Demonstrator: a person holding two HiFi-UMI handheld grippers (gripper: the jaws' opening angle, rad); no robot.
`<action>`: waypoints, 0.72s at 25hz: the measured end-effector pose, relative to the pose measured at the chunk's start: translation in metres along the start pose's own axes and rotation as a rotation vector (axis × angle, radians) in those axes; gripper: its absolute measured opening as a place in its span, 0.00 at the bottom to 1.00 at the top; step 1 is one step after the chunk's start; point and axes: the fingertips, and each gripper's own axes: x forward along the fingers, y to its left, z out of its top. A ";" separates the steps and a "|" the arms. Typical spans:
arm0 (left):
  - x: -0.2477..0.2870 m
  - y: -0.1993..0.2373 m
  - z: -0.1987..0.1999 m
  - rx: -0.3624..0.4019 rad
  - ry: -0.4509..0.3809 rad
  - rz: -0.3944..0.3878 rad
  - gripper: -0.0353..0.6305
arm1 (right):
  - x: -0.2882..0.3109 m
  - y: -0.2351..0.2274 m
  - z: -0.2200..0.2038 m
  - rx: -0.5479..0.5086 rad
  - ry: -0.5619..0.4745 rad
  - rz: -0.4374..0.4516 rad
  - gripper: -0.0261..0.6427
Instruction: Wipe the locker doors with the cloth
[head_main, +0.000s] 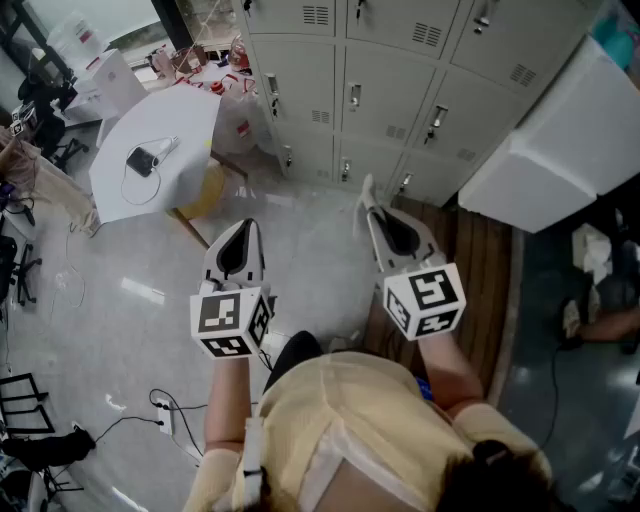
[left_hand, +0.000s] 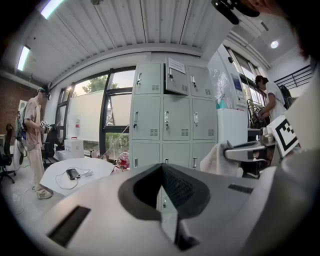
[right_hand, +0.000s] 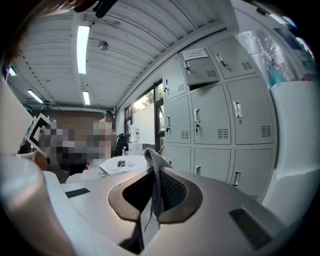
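Note:
The grey lockers (head_main: 400, 90) fill the wall ahead of me, and one upper door (left_hand: 175, 77) hangs ajar. My right gripper (head_main: 369, 203) is raised toward the lower lockers and is shut on a pale grey cloth (right_hand: 154, 170), whose tip (head_main: 364, 190) sticks up past the jaws. The cloth stays clear of the doors. My left gripper (head_main: 243, 230) is held lower and to the left, shut with nothing in it. In the left gripper view the right gripper (left_hand: 247, 150) and the hanging cloth (left_hand: 216, 161) show at the right, in front of the lockers (left_hand: 165, 120).
A white round table (head_main: 150, 150) with a phone and cable (head_main: 143, 160) stands at the left. A tall white cabinet (head_main: 570, 150) juts out right of the lockers. Cables and a power strip (head_main: 165, 415) lie on the floor. A person (left_hand: 34, 140) stands far left.

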 end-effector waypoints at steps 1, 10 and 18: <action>0.002 0.001 0.000 -0.007 0.002 -0.006 0.06 | 0.002 0.000 -0.001 0.001 0.004 -0.002 0.07; 0.020 0.026 -0.016 -0.034 0.034 -0.017 0.06 | 0.032 0.011 -0.018 0.027 0.047 -0.002 0.07; 0.065 0.080 -0.014 0.000 0.039 -0.058 0.06 | 0.093 0.024 -0.010 0.031 0.059 -0.078 0.07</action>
